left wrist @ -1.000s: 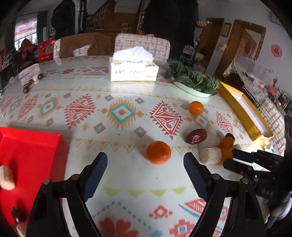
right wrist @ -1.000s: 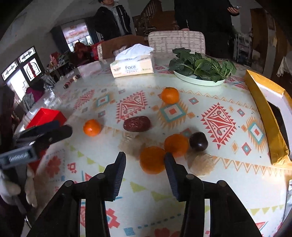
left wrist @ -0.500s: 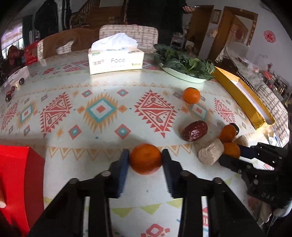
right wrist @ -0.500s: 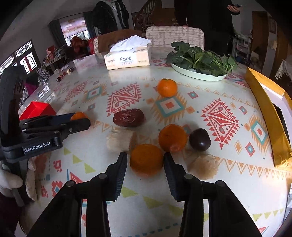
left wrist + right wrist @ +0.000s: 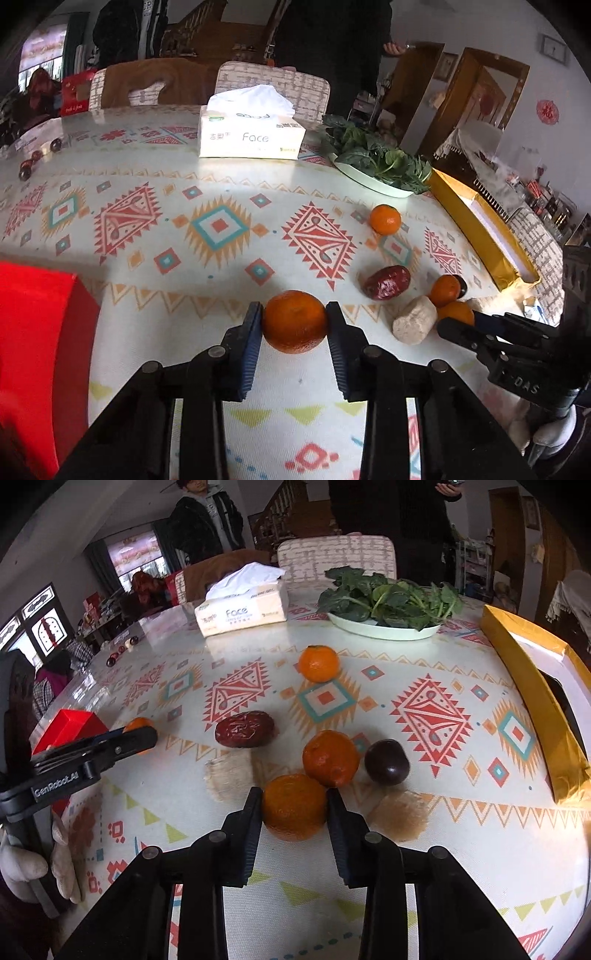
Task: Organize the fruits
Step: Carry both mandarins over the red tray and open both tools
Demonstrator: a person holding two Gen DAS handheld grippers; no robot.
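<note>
My left gripper [image 5: 294, 318] is shut on a small tangerine [image 5: 294, 321] just above the patterned tablecloth [image 5: 221, 229]. In the right wrist view my right gripper [image 5: 294, 805] has both pads against a second tangerine [image 5: 294, 806] resting on the cloth. Behind that one lie another tangerine [image 5: 330, 753], a dark round fruit [image 5: 386, 762], a red date [image 5: 245, 729] and a far tangerine [image 5: 318, 663]. The left gripper [image 5: 142, 729] shows at the left edge of that view, near the red box [image 5: 68, 725]. From the left wrist, the right gripper [image 5: 458, 321] appears at the right.
A red box [image 5: 37, 350] stands at the near left and a gold box [image 5: 480, 236] along the right edge. At the back are a tissue box [image 5: 251, 138] and a plate of greens [image 5: 369, 181]. A beige lump [image 5: 414, 325] lies beside the date [image 5: 386, 282]. People stand behind the chairs.
The left gripper went from wide open to closed on its tangerine. The right gripper's fingers narrowed onto the near tangerine. Both hands stayed roughly in place.
</note>
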